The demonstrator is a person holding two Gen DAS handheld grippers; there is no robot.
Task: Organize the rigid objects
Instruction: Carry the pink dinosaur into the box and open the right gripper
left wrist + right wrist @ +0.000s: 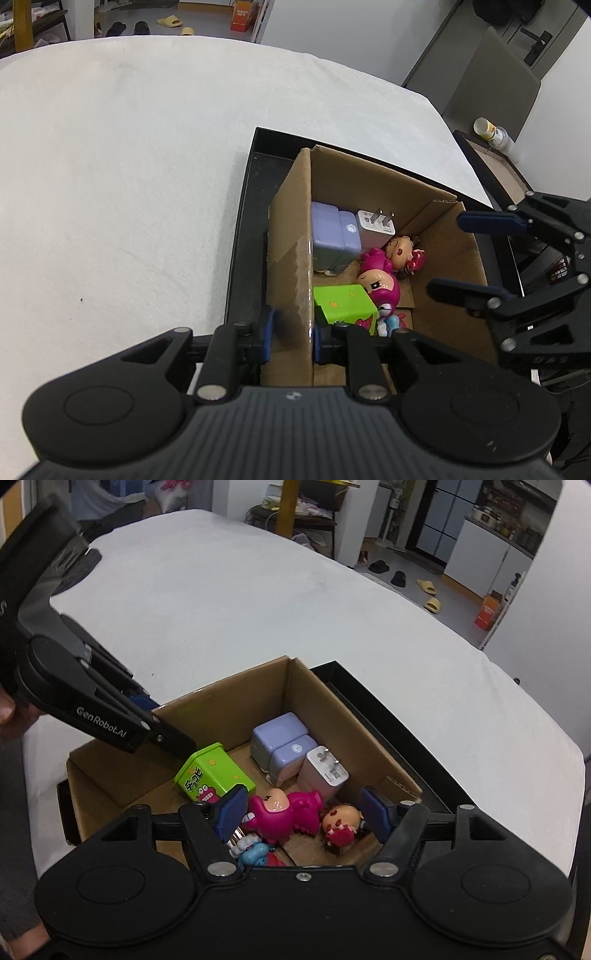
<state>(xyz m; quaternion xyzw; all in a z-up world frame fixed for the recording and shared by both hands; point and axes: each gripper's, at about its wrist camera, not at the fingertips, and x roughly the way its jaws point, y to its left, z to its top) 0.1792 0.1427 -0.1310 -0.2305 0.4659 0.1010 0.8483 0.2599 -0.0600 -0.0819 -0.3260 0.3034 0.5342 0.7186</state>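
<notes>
Seemingly near done | toys and chargers lie in brown cardboard box (317, 690) on white counter (129, 166), bare elsewhere | left claw (291, 332) pinching box wall | right claw (308, 810) spread, empty, above toys

Slippers (427, 587), an orange carton (488, 610), a yellow-capped bottle (493, 133)

Each gripper (291, 334) is matte black with blue pads, silver screws and white "GenRobot.AI" lettering.
</notes>
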